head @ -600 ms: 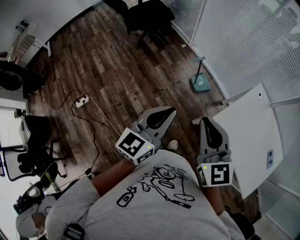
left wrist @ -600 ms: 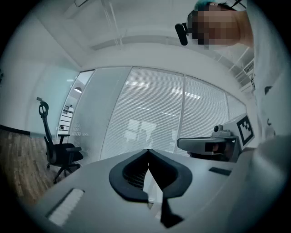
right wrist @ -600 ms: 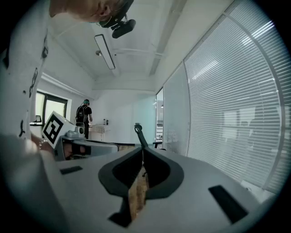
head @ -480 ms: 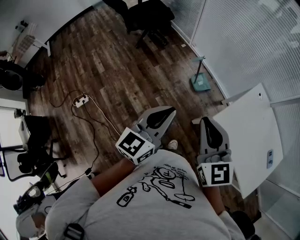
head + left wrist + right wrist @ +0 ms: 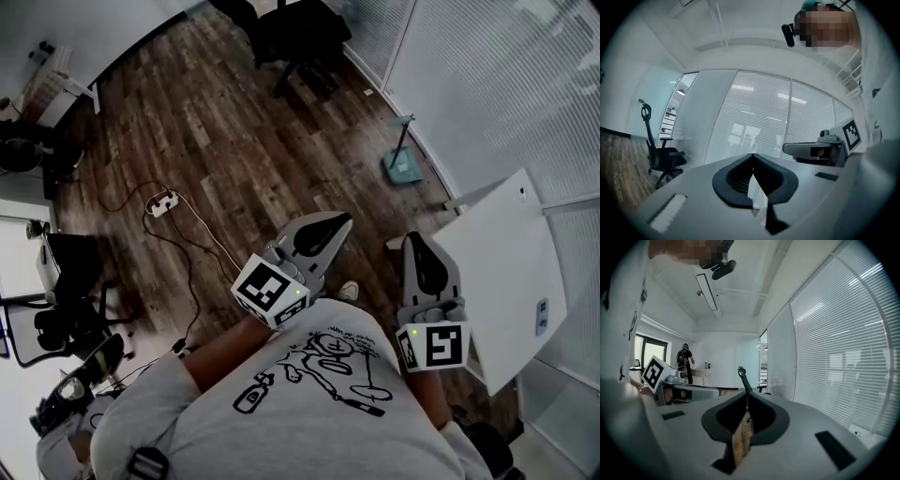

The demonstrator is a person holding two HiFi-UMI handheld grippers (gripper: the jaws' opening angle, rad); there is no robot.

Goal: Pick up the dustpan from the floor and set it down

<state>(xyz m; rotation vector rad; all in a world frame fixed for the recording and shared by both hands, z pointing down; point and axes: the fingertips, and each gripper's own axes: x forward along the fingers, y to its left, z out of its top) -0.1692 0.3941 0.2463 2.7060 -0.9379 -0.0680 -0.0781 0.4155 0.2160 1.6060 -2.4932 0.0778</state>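
Change since earlier frame: almost none. The right tongs (image 5: 412, 242) sit a touch lower and further right in the head view, and the left tongs (image 5: 339, 223) are where they were.
Left arm pose: bare forearm (image 5: 220, 345) bent across the front of the grey printed T-shirt (image 5: 281, 403). The tongs are held about level, close to the chest, pointing out over the dark wood-plank floor (image 5: 216, 141).
Right arm pose: held tight beside the torso, with the tongs tipped slightly downward, near the edge of the white desk (image 5: 511, 272).
Left tongs state: the tips of the left tongs (image 5: 752, 155) are pressed together with nothing between them.
Right tongs state: the right tongs (image 5: 746, 392) are closed tip to tip and carry nothing.
Task object: the teal plastic dustpan with an upright dark handle (image 5: 401, 167) stands on the floor beside the blind-covered glass wall (image 5: 487, 84), well apart from both tongs. The top of the dustpan handle (image 5: 742, 377) shows just above the right tongs' tips in the right gripper view.
Other: white power strip with trailing cable (image 5: 162, 200) on the floor, off to the left.
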